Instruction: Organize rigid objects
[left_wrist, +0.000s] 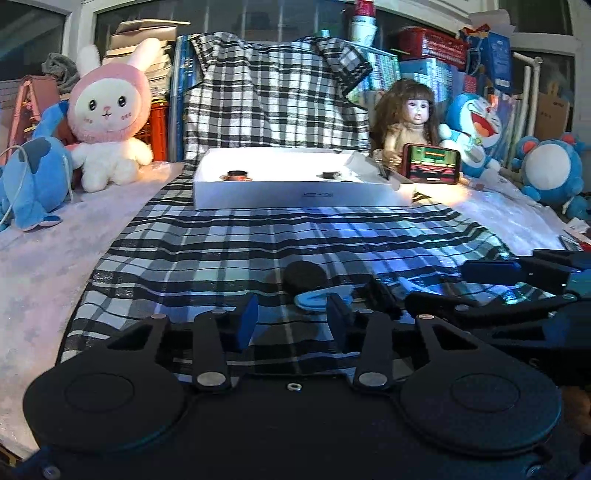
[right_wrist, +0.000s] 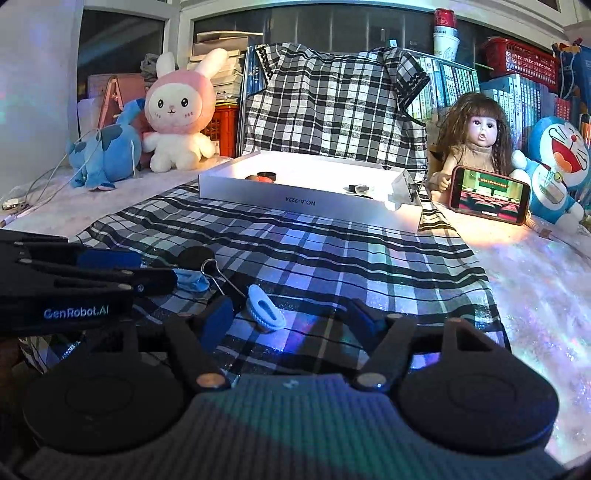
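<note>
Two grippers hover low over a black-and-white plaid cloth (left_wrist: 258, 236) spread across the bench. The left gripper (left_wrist: 291, 314) has its blue-padded fingers (left_wrist: 248, 317) standing apart with only cloth between them; a light blue clip (left_wrist: 317, 298) lies just past the right-hand finger, touching nothing that can be made out, and a round black disc (left_wrist: 304, 277) sits just beyond it. The right gripper (right_wrist: 291, 317) has its fingers spread wide and holds nothing; a pale blue ribbed clip (right_wrist: 264, 306) lies on the cloth just beside its left finger (right_wrist: 218, 319), apart from the pad. Next to it a black binder clip with wire handles (right_wrist: 221, 277) rests on the cloth. Farther back, a shallow white box (right_wrist: 306, 199) sits on the plaid with a few small dark items inside. Behind it stand a pink-hooded rabbit plush (right_wrist: 177, 114), a blue plush (right_wrist: 107, 155), a long-haired doll (right_wrist: 476, 144) and a phone (right_wrist: 489, 194) with a lit screen.
</note>
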